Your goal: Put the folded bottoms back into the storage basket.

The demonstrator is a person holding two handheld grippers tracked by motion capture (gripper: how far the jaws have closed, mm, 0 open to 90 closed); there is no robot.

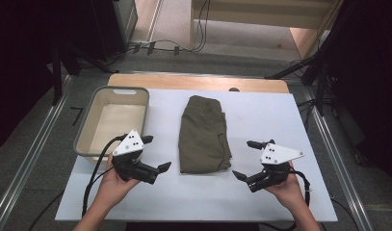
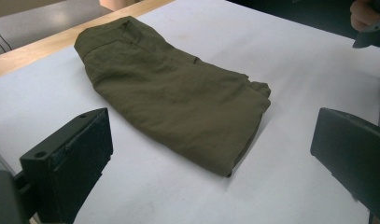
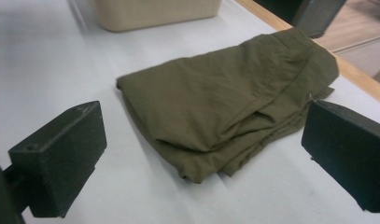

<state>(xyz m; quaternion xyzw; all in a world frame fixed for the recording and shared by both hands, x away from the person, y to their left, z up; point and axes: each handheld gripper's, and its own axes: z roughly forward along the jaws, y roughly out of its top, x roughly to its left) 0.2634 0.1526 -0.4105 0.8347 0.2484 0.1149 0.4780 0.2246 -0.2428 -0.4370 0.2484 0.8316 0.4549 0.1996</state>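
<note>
Beige bin (image 1: pixel 98 94) on white table (image 1: pixel 261 110)

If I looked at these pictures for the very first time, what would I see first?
First you'd spot the folded olive-green garment lying in the middle of the white table. Next, the two black grippers on either side of it: the left gripper and the right gripper, both wide open and aimed at the cloth. A beige bin sits at the table's far left.
</note>
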